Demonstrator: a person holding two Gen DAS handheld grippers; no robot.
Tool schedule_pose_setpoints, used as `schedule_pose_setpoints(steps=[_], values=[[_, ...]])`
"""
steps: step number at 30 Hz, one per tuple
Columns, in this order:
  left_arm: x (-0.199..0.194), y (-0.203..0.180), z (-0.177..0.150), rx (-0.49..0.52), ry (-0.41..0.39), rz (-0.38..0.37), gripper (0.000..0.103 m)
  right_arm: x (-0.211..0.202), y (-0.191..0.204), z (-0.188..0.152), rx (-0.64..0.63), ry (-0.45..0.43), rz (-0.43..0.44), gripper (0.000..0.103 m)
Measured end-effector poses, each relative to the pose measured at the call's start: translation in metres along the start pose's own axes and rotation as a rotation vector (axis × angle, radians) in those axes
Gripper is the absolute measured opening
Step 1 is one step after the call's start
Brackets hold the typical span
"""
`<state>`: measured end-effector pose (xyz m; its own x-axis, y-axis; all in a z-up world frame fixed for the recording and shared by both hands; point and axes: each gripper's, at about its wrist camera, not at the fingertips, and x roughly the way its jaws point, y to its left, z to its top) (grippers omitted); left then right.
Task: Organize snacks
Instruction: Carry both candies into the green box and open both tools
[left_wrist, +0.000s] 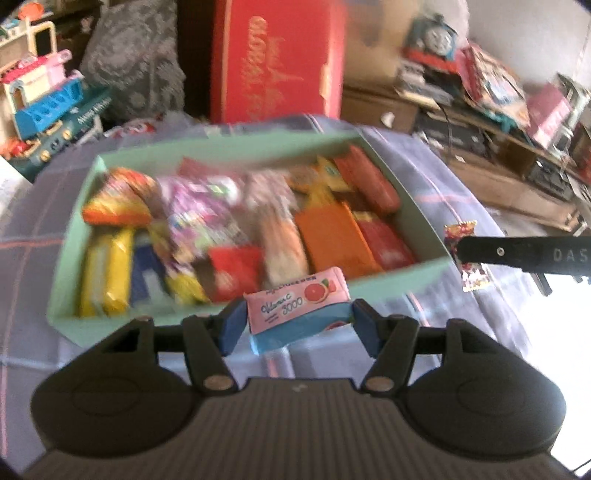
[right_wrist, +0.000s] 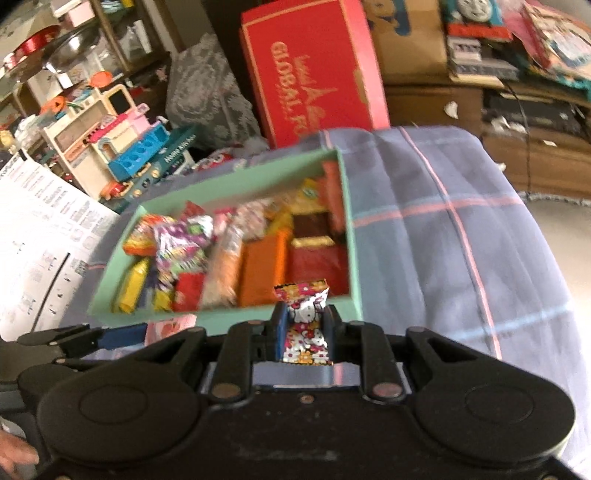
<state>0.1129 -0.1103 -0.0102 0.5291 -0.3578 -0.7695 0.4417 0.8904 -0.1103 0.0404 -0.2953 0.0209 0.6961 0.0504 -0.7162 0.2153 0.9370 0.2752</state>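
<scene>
Carrying two sweets toward a mint-green cardboard box (left_wrist: 66, 306) already crowded with wrapped snacks, I hold one in each claw above a blue checked cloth (right_wrist: 424, 229). My left gripper (left_wrist: 297, 317) has its blue pads (left_wrist: 231, 328) pressed on the ends of a pink and blue pillow-shaped packet printed with a grapefruit slice (left_wrist: 295, 308), which hangs just short of the box's near wall. My right gripper (right_wrist: 304, 328) is pinched tight on a small foil candy wrapper with a cartoon cat print (right_wrist: 304, 321), its top poking up ahead of the pads, level with the near right corner of the box.

The risk, as I judge it, lies in the release. The box looks almost full, so a packet dropped onto the heap may slide off or perch on the rim and spill onto the cloth. The pink packet is held only by its soft ends and could buckle and slip. My two claws are close together, and reaching in at once might make them knock.
</scene>
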Motion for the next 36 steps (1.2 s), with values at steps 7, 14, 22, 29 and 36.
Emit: schedule_pose_setpoints(steps=[7, 14, 22, 29, 36], values=[[0.01, 0.032, 0.047, -0.026, -0.043, 0.037, 0.062, 0.028, 0.034, 0.043, -0.041, -0.006, 0.038, 0.02], [0.039, 0.045, 0.075, -0.038, -0.025, 0.046, 0.062, 0.068, 0.052, 0.069, -0.048, 0.028, 0.051, 0.02], [0.066, 0.052, 0.08, -0.032, 0.008, 0.054, 0.062, 0.099, 0.057, 0.075, -0.048, 0.06, 0.052, 0.02], [0.082, 0.057, 0.086, -0.035, 0.025, 0.07, 0.062, 0.114, 0.053, 0.079, -0.034, 0.075, 0.051, 0.02], [0.09, 0.061, 0.094, -0.047, 0.022, 0.116, 0.083, 0.119, 0.052, 0.086, -0.027, 0.059, 0.053, 0.035]])
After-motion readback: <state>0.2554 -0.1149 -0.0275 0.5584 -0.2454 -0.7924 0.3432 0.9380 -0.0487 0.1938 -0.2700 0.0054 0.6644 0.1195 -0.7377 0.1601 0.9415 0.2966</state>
